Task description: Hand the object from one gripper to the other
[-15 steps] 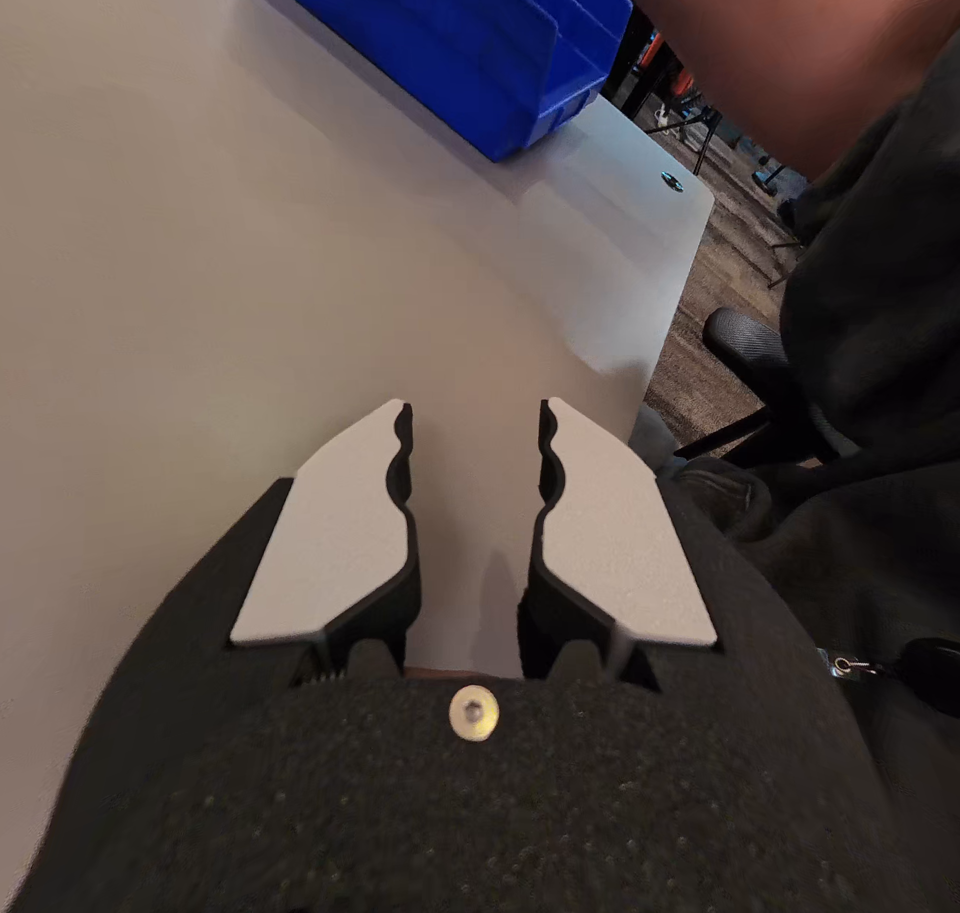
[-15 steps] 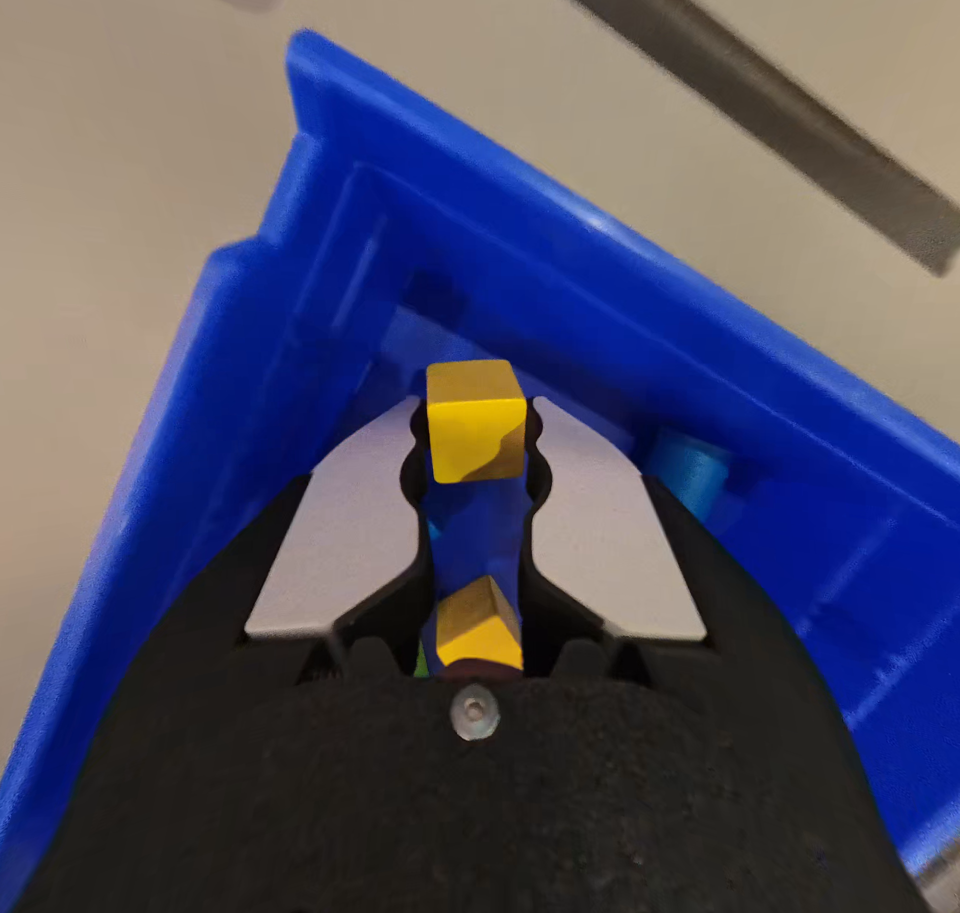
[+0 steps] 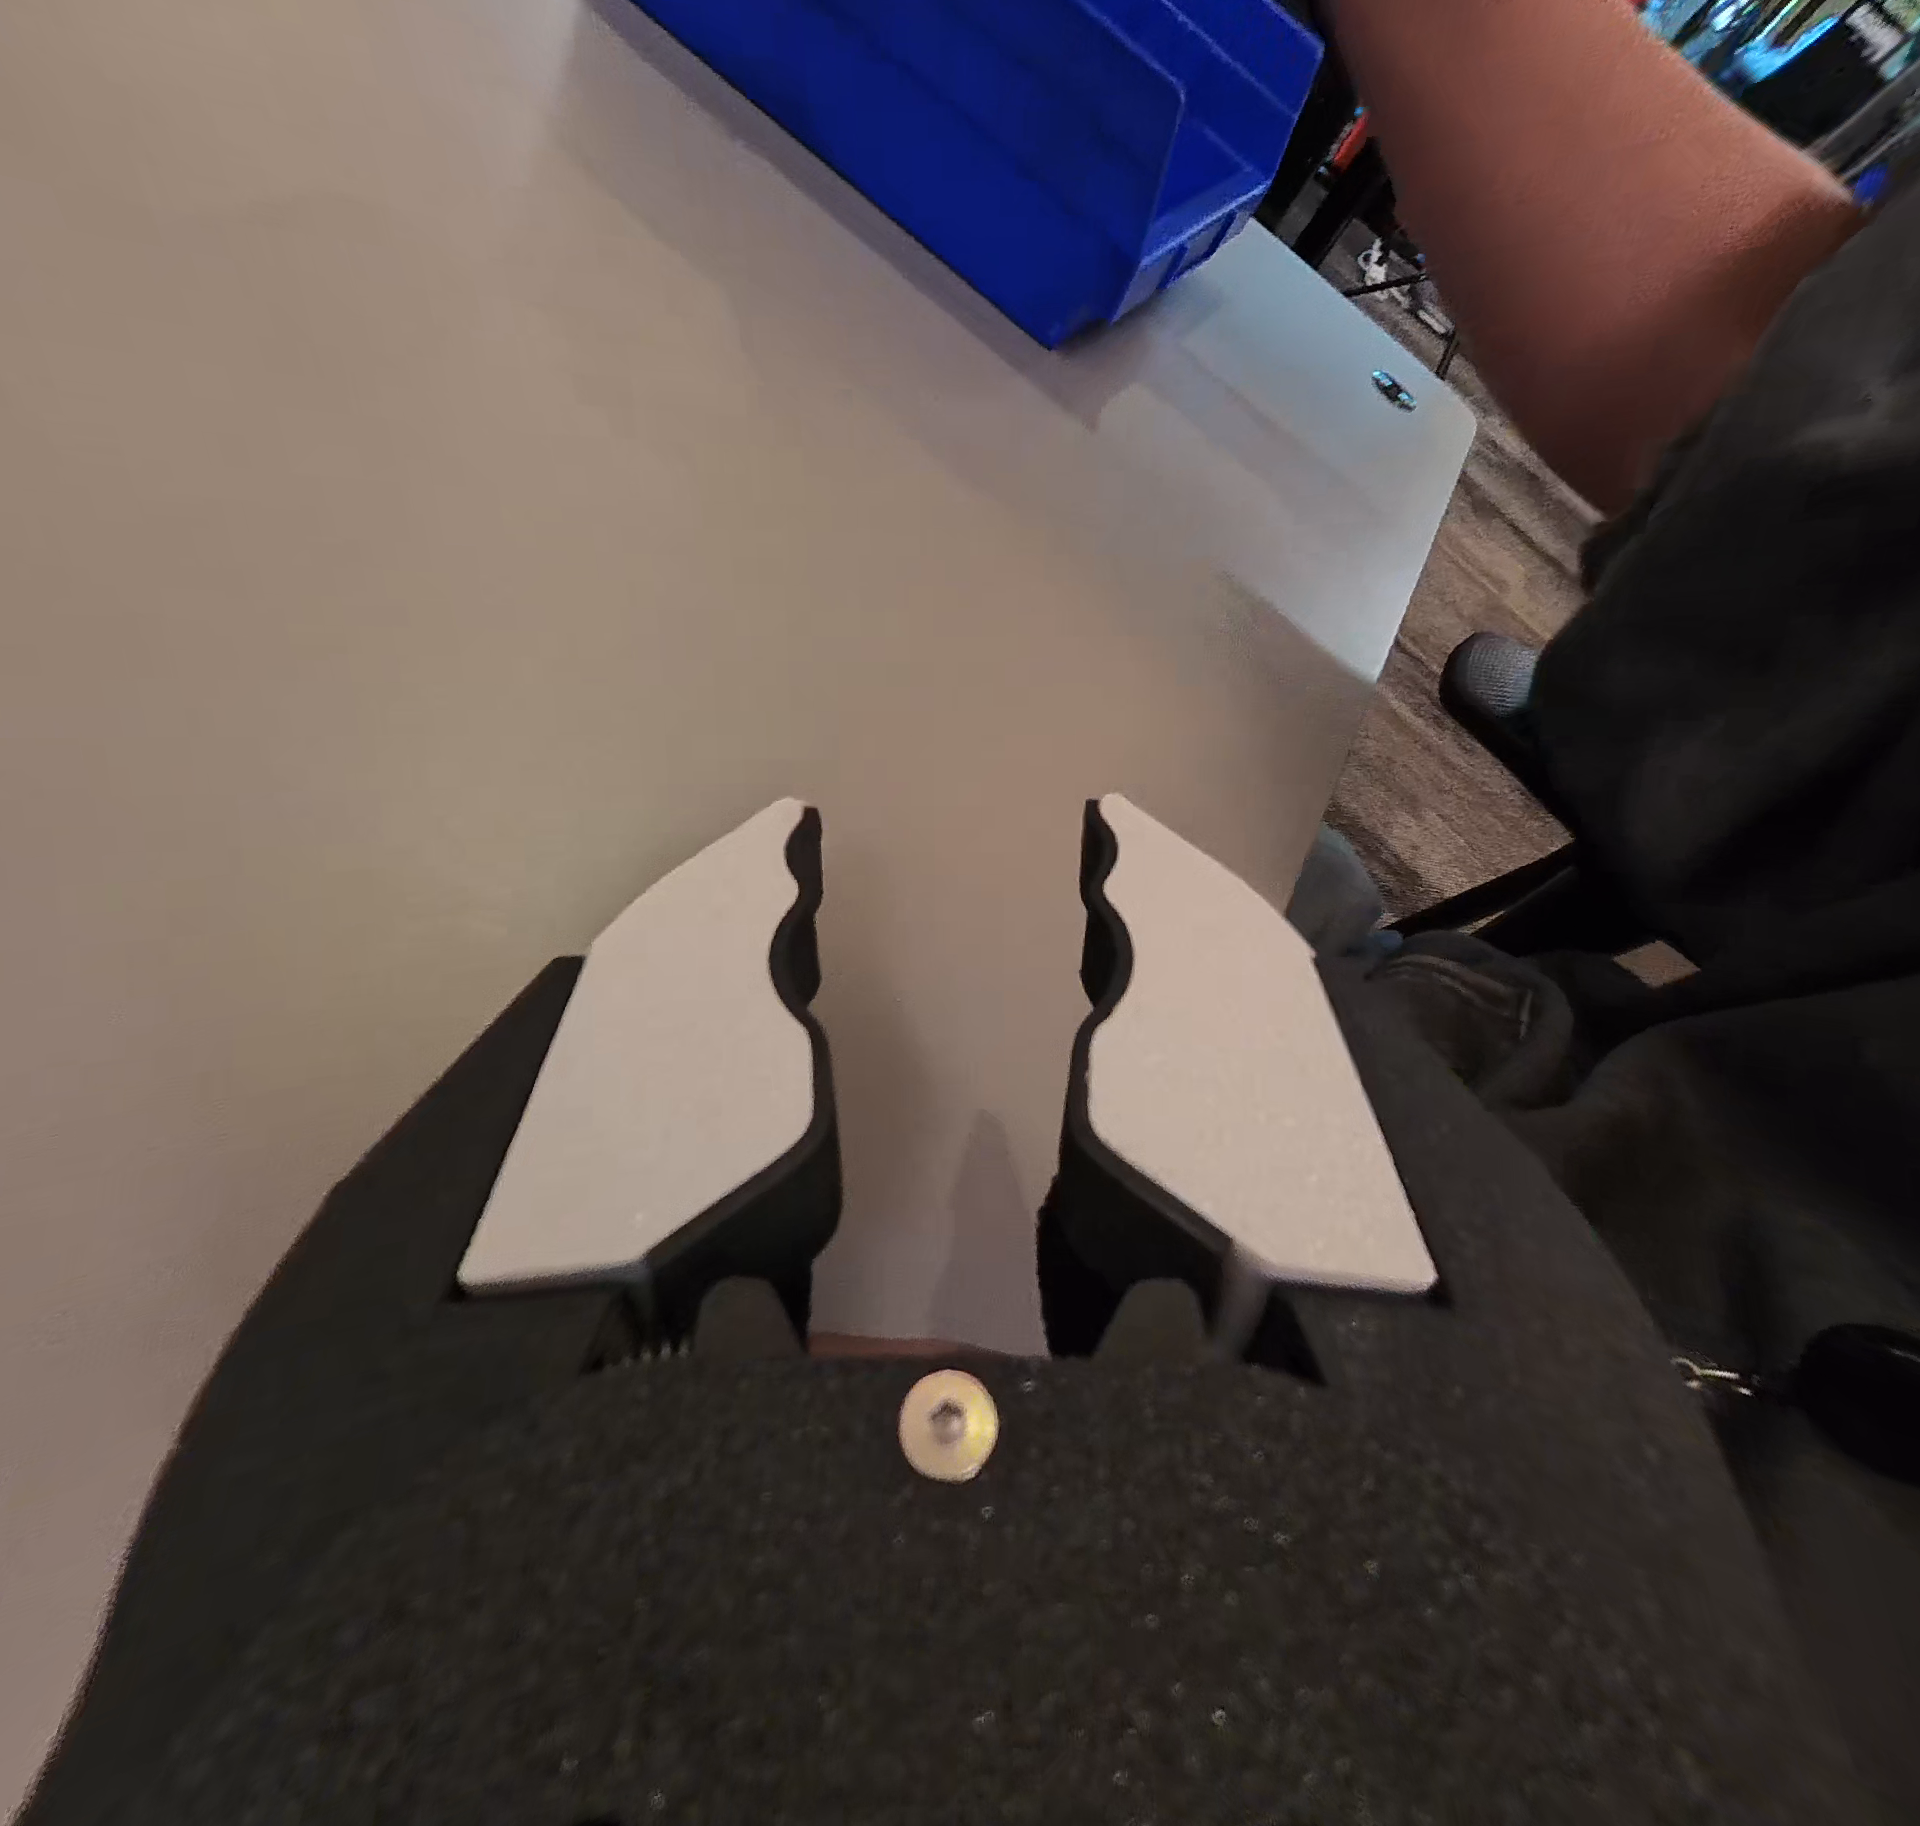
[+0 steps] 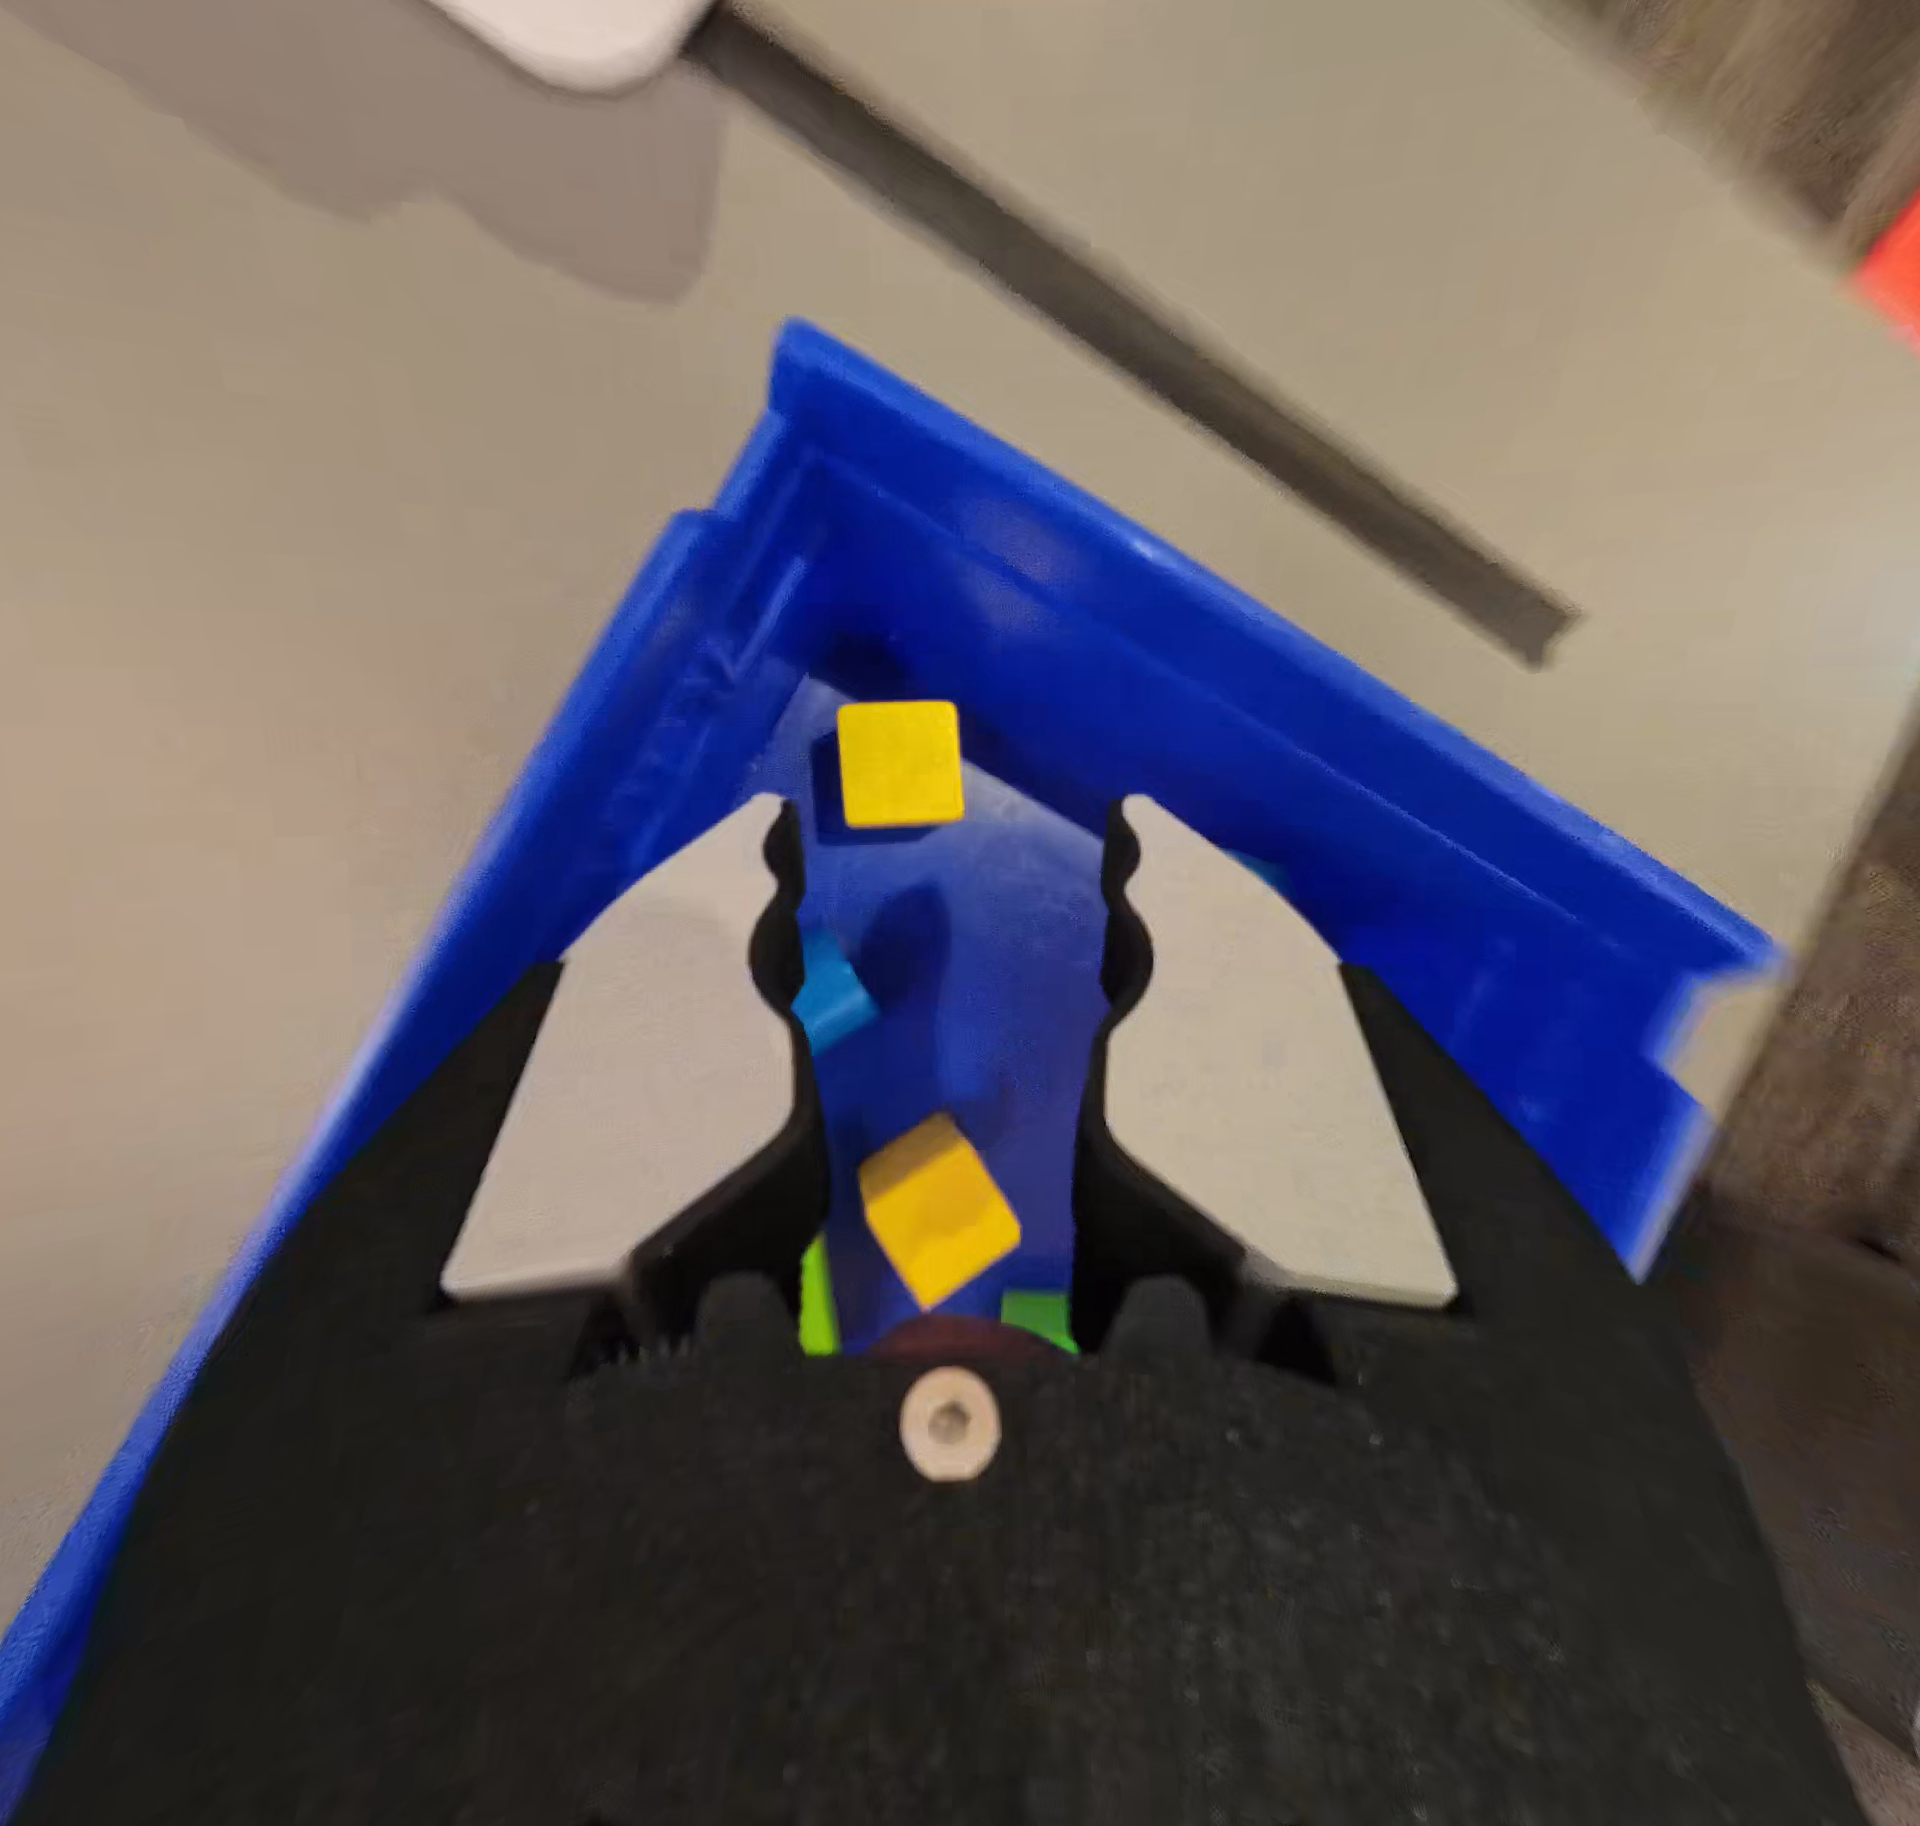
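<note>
Right gripper (image 4: 951,820) fingers apart above blue bin (image 4: 1195,654)

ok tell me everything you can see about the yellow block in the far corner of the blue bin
The yellow block is a small cube-like piece, matte, possibly painted wood, with one flat square face turned toward the right wrist camera. It lies on the floor of the blue bin, tucked close to the corner where two walls meet; whether it touches them cannot be told. It sits just beyond the tips of the open right gripper, slightly left of centre, and nothing grips it.
</note>
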Motion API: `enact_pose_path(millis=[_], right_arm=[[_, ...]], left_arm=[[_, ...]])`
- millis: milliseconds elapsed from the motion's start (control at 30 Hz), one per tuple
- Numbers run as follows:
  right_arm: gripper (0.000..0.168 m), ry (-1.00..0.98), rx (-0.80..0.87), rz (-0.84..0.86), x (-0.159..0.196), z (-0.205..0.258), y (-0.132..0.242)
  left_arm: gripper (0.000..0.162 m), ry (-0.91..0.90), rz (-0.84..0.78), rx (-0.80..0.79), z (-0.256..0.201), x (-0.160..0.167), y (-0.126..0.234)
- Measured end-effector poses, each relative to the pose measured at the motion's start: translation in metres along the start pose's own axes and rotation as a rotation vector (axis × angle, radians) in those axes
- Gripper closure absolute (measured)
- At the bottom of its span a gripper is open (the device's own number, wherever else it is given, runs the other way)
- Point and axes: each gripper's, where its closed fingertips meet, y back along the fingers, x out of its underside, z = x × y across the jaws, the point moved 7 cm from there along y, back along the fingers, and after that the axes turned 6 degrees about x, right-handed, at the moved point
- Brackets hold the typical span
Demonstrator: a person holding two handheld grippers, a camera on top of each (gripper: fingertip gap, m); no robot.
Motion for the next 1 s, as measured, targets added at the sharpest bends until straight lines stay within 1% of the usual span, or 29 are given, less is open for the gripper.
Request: enact_pose_path(millis=[67, 100, 167, 200, 233, 300, 367, 433, 467, 533, 633, 667, 733, 833, 867, 900, 933, 1000], right_arm=[[0.113, -0.042, 0.038, -0.201, 0.012, 0.005, 0.057], [0.114, -0.058, 0.039, -0.298, 0.025, 0.013, 0.084], [0.116, -0.102, 0.014, -0.474, 0.059, 0.04, 0.126], [0.12, -0.146, -0.027, -0.554, 0.079, 0.058, 0.14], [0.12, -0.193, -0.085, -0.617, 0.099, 0.079, 0.149], [0.12, -0.281, -0.178, -0.663, 0.139, 0.123, 0.156], [0.119, -0.34, -0.223, -0.662, 0.177, 0.162, 0.154], [0.12, -0.321, -0.225, -0.636, 0.202, 0.19, 0.153], [0.12, -0.289, -0.225, -0.622, 0.209, 0.198, 0.156], [0.122, -0.259, -0.205, -0.673, 0.212, 0.205, 0.162], [0.122, -0.24, -0.236, -0.672, 0.21, 0.21, 0.16], [0.122, -0.242, -0.249, -0.676, 0.208, 0.21, 0.159], [0.122, -0.253, -0.284, -0.672, 0.208, 0.212, 0.156], [0.122, -0.265, -0.317, -0.653, 0.208, 0.216, 0.152], [0.122, -0.263, -0.315, -0.65, 0.208, 0.216, 0.152], [0.123, -0.26, -0.312, -0.655, 0.208, 0.215, 0.153], [0.122, -0.258, -0.311, -0.661, 0.207, 0.215, 0.153], [0.122, -0.26, -0.314, -0.667, 0.208, 0.214, 0.154]], left_arm=[[0.115, -0.01, -0.009, -0.028, 0.002, -0.002, 0.003], [0.115, -0.014, -0.024, -0.039, 0.003, -0.004, 0.005], [0.115, -0.026, -0.048, -0.069, 0.006, -0.007, 0.01], [0.115, -0.036, -0.053, -0.091, 0.008, -0.007, 0.013], [0.115, -0.044, -0.054, -0.112, 0.01, -0.007, 0.015], [0.115, -0.056, -0.059, -0.145, 0.014, -0.01, 0.019], [0.115, -0.067, -0.071, -0.181, 0.018, -0.014, 0.026], [0.115, -0.084, -0.071, -0.229, 0.022, -0.019, 0.038], [0.115, -0.095, -0.08, -0.259, 0.025, -0.024, 0.047], [0.114, -0.162, -0.077, -0.3, 0.031, -0.042, 0.071], [0.111, -0.334, 0.075, -0.405, 0.054, -0.077, 0.107], [0.109, -0.372, 0.138, -0.433, 0.065, -0.089, 0.116], [0.111, -0.404, 0.24, -0.527, 0.099, -0.117, 0.13], [0.106, -0.5, 0.415, -0.576, 0.16, -0.145, 0.131], [0.104, -0.53, 0.487, -0.58, 0.181, -0.148, 0.127], [0.107, -0.548, 0.556, -0.578, 0.203, -0.15, 0.123], [0.111, -0.548, 0.611, -0.569, 0.223, -0.15, 0.117], [0.111, -0.507, 0.695, -0.542, 0.261, -0.15, 0.106]])
